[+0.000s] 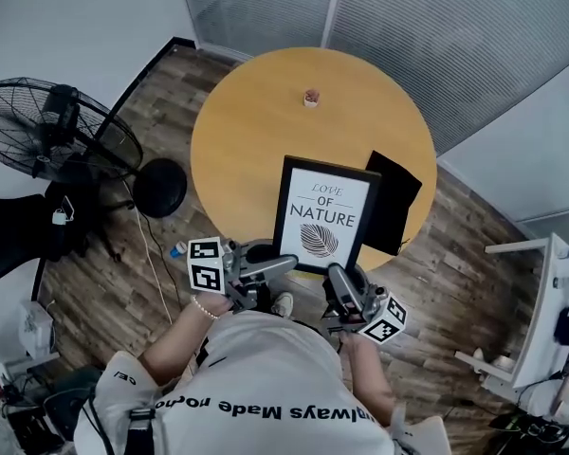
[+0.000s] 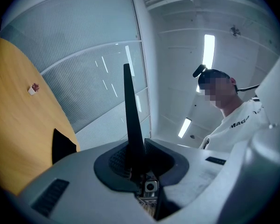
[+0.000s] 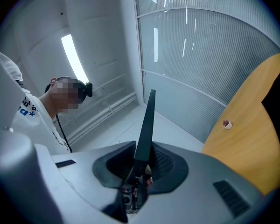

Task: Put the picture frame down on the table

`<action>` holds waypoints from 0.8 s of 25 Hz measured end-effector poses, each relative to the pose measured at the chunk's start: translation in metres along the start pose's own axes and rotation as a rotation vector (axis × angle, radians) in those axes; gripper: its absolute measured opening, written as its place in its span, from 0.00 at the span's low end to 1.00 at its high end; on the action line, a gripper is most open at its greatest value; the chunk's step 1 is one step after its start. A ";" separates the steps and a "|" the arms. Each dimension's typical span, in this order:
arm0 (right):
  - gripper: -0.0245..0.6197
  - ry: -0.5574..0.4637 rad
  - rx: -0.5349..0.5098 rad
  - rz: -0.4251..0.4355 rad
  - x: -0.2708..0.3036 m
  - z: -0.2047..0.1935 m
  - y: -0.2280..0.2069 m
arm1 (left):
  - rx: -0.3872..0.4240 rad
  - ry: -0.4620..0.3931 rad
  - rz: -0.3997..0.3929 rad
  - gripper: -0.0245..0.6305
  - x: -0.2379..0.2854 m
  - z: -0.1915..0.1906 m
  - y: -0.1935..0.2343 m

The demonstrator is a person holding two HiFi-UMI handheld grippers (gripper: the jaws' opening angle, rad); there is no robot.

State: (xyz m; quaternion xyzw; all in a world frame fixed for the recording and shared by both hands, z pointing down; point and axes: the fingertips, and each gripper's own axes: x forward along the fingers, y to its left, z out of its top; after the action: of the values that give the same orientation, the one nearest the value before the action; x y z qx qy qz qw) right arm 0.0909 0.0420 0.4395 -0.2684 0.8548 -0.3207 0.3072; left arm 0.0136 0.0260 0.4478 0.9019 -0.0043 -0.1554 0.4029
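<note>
A black picture frame [image 1: 324, 215] with a white "Love of Nature" leaf print is held upright over the near edge of the round wooden table [image 1: 256, 112]. Its black back stand [image 1: 395, 203] sticks out to the right. My left gripper [image 1: 278, 265] is shut on the frame's lower left edge and my right gripper [image 1: 339, 280] on its lower right edge. In the left gripper view the frame [image 2: 132, 118] shows edge-on as a thin black blade clamped by the left gripper [image 2: 137, 161]. The right gripper view shows the same frame edge [image 3: 146, 122] pinched by the right gripper [image 3: 141, 164].
A small pinkish object [image 1: 310, 97] sits on the table's far side. A floor fan [image 1: 52, 131] and a round black base [image 1: 159, 187] stand to the left, with a black chair [image 1: 19, 235] beyond. A white rack [image 1: 548, 301] stands at the right. Glass walls with blinds close off the back.
</note>
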 end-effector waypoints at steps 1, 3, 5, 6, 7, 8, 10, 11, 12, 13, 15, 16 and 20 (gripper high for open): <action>0.17 -0.001 -0.001 -0.002 0.005 0.001 -0.003 | -0.001 0.000 -0.002 0.14 -0.001 0.005 0.004; 0.17 -0.001 -0.004 -0.007 0.016 0.003 -0.011 | -0.003 0.001 -0.006 0.14 -0.003 0.015 0.013; 0.17 -0.001 -0.006 -0.013 0.028 0.005 -0.020 | -0.005 0.003 -0.009 0.14 -0.005 0.027 0.023; 0.17 -0.002 -0.007 -0.016 0.034 0.006 -0.024 | -0.007 0.003 -0.011 0.14 -0.007 0.032 0.027; 0.17 -0.002 -0.008 -0.018 0.040 0.007 -0.027 | -0.007 0.004 -0.012 0.14 -0.008 0.038 0.031; 0.17 -0.002 -0.010 -0.021 0.044 0.007 -0.030 | -0.008 0.005 -0.013 0.14 -0.009 0.042 0.035; 0.17 -0.002 -0.015 -0.028 0.052 0.010 -0.035 | -0.010 0.008 -0.015 0.14 -0.009 0.049 0.041; 0.17 -0.001 -0.017 -0.031 0.057 0.011 -0.038 | -0.013 0.009 -0.016 0.14 -0.010 0.054 0.045; 0.17 0.000 -0.017 -0.036 0.064 0.011 -0.044 | -0.017 0.009 -0.018 0.14 -0.012 0.060 0.052; 0.17 0.001 -0.016 -0.042 0.074 0.010 -0.051 | -0.022 0.009 -0.020 0.14 -0.016 0.067 0.061; 0.17 0.002 -0.011 -0.057 0.096 0.007 -0.068 | -0.034 0.009 -0.024 0.14 -0.027 0.085 0.080; 0.17 0.002 -0.009 -0.064 0.106 0.005 -0.075 | -0.039 0.009 -0.026 0.14 -0.031 0.093 0.088; 0.17 -0.002 -0.014 -0.078 0.119 0.002 -0.083 | -0.049 0.017 -0.029 0.14 -0.039 0.103 0.099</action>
State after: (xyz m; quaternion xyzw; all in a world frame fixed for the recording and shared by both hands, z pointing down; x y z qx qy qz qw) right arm 0.0346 -0.0907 0.4559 -0.3038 0.8457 -0.3264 0.2933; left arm -0.0411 -0.1102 0.4664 0.8931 0.0157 -0.1537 0.4225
